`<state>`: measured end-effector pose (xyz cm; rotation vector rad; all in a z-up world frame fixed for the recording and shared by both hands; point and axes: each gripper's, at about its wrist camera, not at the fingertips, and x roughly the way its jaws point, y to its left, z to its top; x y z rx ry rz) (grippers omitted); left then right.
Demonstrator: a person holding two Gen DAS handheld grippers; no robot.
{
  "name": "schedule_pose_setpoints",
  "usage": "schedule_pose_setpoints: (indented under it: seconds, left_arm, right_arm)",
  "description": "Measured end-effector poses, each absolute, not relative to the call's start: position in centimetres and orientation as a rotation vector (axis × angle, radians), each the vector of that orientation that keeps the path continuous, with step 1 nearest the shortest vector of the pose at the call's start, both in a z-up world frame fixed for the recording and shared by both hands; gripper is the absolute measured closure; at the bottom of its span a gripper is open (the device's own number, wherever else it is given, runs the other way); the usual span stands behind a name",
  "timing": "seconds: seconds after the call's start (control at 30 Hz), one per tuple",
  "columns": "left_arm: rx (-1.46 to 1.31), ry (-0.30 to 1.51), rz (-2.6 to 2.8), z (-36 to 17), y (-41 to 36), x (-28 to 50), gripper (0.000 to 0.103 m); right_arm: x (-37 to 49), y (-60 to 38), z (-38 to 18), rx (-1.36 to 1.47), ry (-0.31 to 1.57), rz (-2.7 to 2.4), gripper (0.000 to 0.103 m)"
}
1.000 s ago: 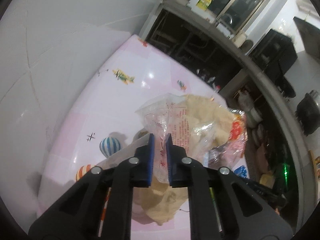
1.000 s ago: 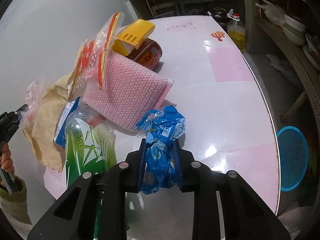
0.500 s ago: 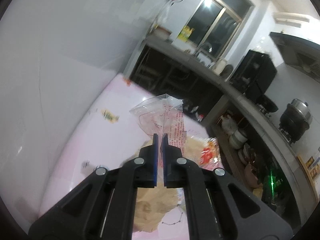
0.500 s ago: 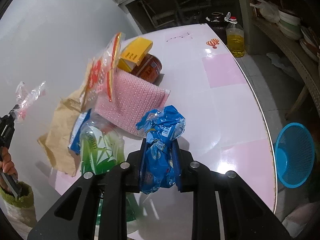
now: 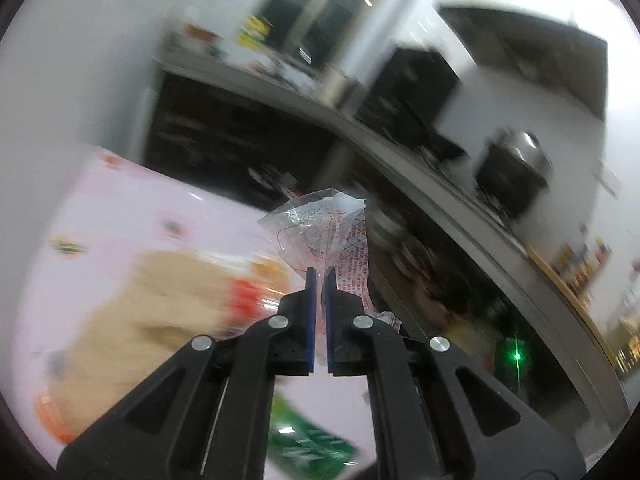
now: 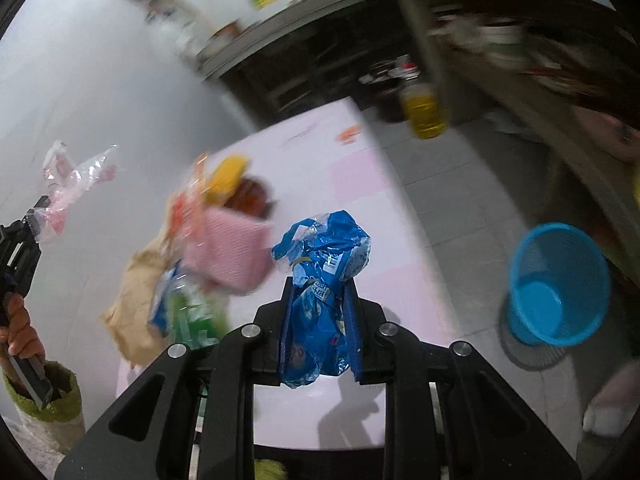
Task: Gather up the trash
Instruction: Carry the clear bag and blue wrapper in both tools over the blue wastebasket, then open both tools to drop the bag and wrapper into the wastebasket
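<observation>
Risk: thin clear wrapper (image 5: 324, 236) could slip from left gripper (image 5: 319, 280), clamped on it; right gripper (image 6: 320, 292) clamps blue wrapper (image 6: 320, 256), bin (image 6: 556, 284) off table's (image 6: 304, 152) edge.

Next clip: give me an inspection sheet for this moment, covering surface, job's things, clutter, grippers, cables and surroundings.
Surface: pink-and-white table, glossy, partly covered.
Job's things: clear wrapper held off the table; blue wrapper held; blue bin on the floor beside the table, looks empty.
Clutter: brown paper, pink sponge, green packet, yellow box, red jar piled together on the table.
Grippers: left gripper shut on the clear wrapper; right gripper shut on the blue wrapper.
Cables: nothing seen.
Surroundings: kitchen counter, blurred; oil bottle on the floor past the table.
</observation>
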<state>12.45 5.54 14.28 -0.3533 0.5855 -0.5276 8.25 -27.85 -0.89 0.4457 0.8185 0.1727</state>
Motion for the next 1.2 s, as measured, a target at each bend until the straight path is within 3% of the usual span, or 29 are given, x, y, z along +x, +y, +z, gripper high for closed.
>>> schedule_pose_setpoints:
  seconds: [0.33, 0.57, 0.77, 0.83, 0.9, 0.93, 0.97, 1.2]
  left_arm:
    - [-0.184, 1.210, -0.819, 5.1, -21.2, 24.2, 0.101]
    - [0.092, 1.448, -0.824, -6.1, -37.7, 26.5, 0.100]
    - [0.177, 1.530, -0.798, -13.3, -44.2, 27.8, 0.099]
    - [0.187, 1.548, -0.794, -15.4, -45.7, 28.5, 0.092]
    - [0.163, 1.566, -0.772, -17.1, -47.2, 29.5, 0.072]
    - [0.141, 1.589, -0.759, -18.0, -47.8, 30.4, 0.056]
    - [0.133, 1.597, -0.750, -18.4, -48.0, 30.6, 0.054]
    - [0.109, 1.555, -0.764, -17.9, -48.2, 31.0, 0.044]
  right_arm:
    - [1.5, -43.6, -6.8, 0.734, 0.816, -0.286, 0.081]
    - [3.3, -48.5, -13.1, 0.859, 0.865, -0.373, 0.081]
    - [7.2, -52.4, -19.1, 0.926, 0.932, -0.434, 0.079]
    - [8.7, -53.7, -21.0, 0.940, 0.944, -0.473, 0.077]
    - [10.1, -54.4, -22.4, 0.934, 0.945, -0.502, 0.066]
    - [10.8, -55.0, -23.6, 0.927, 0.949, -0.516, 0.057]
    - [11.3, -55.5, -24.8, 0.920, 0.956, -0.534, 0.051]
    - [11.6, -56.2, -28.2, 0.914, 0.967, -0.621, 0.045]
